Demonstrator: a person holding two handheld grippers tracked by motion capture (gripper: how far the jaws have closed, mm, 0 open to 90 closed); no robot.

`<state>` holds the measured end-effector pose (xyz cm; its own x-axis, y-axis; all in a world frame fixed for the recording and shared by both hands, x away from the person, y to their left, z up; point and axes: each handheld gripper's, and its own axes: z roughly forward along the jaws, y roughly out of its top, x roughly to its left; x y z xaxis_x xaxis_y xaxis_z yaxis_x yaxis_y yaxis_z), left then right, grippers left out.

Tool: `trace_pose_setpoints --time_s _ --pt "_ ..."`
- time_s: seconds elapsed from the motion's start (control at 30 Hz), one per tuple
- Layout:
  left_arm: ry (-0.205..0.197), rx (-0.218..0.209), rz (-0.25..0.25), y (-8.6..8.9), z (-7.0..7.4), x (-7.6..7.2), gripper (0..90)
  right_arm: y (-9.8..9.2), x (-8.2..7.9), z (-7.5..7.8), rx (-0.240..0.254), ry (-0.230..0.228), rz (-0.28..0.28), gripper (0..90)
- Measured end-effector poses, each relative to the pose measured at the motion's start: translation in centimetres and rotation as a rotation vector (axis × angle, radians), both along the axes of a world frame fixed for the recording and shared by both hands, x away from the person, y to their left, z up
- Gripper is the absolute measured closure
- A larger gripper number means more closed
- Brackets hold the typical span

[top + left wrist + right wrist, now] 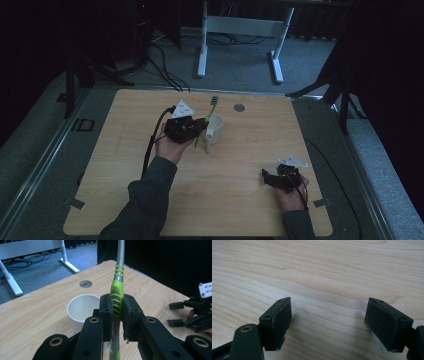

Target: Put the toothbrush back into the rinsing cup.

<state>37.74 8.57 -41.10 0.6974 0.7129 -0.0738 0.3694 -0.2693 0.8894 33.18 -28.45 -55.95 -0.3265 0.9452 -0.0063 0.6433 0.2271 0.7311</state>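
Observation:
A green and grey toothbrush [117, 293] stands nearly upright, clamped by its handle between the jaws of my left gripper [117, 308]. In the high view the left gripper [194, 131] holds the toothbrush [212, 107] with its bristle head up, right beside a white mug [215, 128]. The mug [81, 310] sits just left of and beyond the jaws in the left gripper view. My right gripper [267, 176] rests low near the table's front right, jaws wide apart over bare wood [328, 315] with nothing between them.
The wooden table [150, 200] has a round cable hole [239, 107] at its far edge. A white desk frame [240, 30] and cables stand on the grey floor beyond. Dark stands flank both sides.

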Motion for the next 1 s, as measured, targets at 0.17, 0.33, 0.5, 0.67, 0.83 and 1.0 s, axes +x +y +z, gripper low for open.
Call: trace_pose_setpoints --time_s 0.17,0.33,0.5,0.67,0.83,1.0 --pt "-0.007 -0.015 0.000 0.15 -0.22 0.10 79.5 0.00 0.00 0.00 0.000 0.000 0.000 21.1" --pt "-0.015 -0.022 0.007 0.25 -0.29 0.14 79.4 0.00 0.00 0.00 0.000 0.000 0.000 21.1" --pt "-0.024 -0.048 0.008 0.37 -0.36 0.24 79.5 0.00 0.00 0.00 0.000 0.000 0.000 21.1" --pt "-0.033 -0.062 0.010 0.38 -0.47 0.26 79.5 0.00 0.00 0.00 0.000 0.000 0.000 21.1" --pt "-0.044 -0.083 0.012 0.45 -0.45 0.30 79.4 0.00 0.00 0.00 0.000 0.000 0.000 21.1" --pt "-0.055 -0.104 0.017 0.49 -0.41 0.30 79.5 0.00 0.00 0.00 0.000 0.000 0.000 21.1"
